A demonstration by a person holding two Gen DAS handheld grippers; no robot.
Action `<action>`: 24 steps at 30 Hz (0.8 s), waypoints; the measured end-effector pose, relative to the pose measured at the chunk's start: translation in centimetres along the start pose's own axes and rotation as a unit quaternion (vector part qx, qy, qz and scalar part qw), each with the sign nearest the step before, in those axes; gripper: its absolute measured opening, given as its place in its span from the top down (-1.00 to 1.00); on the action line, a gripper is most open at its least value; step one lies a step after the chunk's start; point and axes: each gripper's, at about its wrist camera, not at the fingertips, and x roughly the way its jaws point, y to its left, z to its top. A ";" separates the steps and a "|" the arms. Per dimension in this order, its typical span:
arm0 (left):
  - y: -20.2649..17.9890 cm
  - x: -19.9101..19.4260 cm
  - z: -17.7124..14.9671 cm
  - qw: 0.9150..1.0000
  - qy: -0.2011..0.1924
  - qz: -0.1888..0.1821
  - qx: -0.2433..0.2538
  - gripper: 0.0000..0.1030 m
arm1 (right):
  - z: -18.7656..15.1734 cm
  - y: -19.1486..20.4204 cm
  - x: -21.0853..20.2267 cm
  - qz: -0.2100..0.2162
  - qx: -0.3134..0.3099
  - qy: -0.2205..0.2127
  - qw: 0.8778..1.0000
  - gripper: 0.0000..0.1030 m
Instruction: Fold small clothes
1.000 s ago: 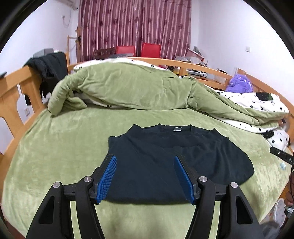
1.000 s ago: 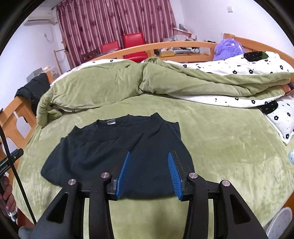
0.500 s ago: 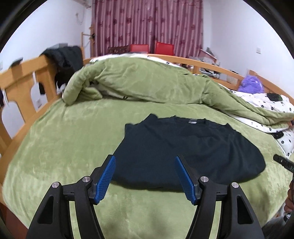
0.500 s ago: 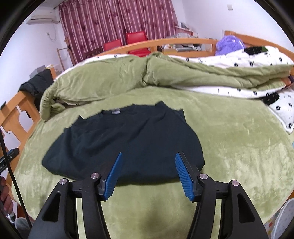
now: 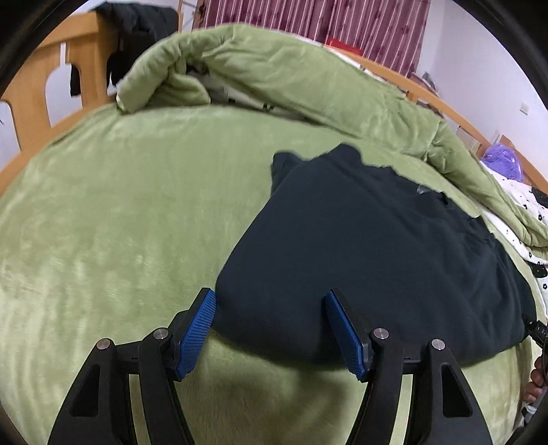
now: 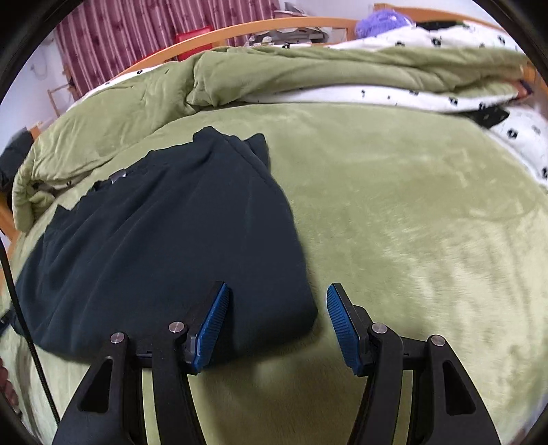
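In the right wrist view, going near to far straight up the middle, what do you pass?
right gripper → dark shirt → green bed cover → bunched green quilt → wooden bed rail → striped curtain

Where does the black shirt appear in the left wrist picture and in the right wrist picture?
Left wrist view: the black shirt lies right of centre; its near left corner is between the open fingers.
Right wrist view: the black shirt lies left of centre; its near right corner is between the open fingers.
Shared landmark: the purple plush toy.
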 end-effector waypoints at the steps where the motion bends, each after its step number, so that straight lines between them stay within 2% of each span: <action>1: 0.3 0.6 -0.3 1.000 0.004 -0.006 -0.002 -0.27 | 0.0 0.0 0.5 0.005 0.005 0.004 1.000 -0.17; 8: 0.6 2.7 -0.4 0.998 0.029 -0.042 -0.026 -0.29 | -0.1 0.9 1.6 0.002 -0.007 0.001 1.000 -0.23; 11: 0.5 2.9 -0.6 0.998 0.028 -0.042 -0.026 -0.29 | -0.1 0.7 1.7 0.008 -0.006 0.001 1.000 -0.21; 12: 0.3 2.8 -0.7 0.999 0.026 -0.040 -0.023 -0.27 | -0.2 0.9 1.7 0.010 -0.011 0.001 1.000 -0.14; 13: 0.2 2.8 -0.7 0.999 0.025 -0.041 -0.022 -0.16 | -0.2 1.1 1.8 0.016 -0.017 0.002 1.000 0.09; 16: 0.1 2.2 -0.9 0.998 0.009 -0.054 -0.026 0.35 | -0.6 2.0 1.2 0.011 -0.041 -0.009 0.999 0.45; 20: -0.7 0.9 -1.1 0.999 -0.019 -0.041 -0.006 0.47 | -0.6 1.6 0.3 0.023 -0.028 -0.016 0.999 0.56; 24: -0.1 -0.7 -1.4 0.998 -0.024 -0.047 -0.019 0.49 | -0.4 0.5 -1.4 0.053 0.003 -0.015 0.998 0.59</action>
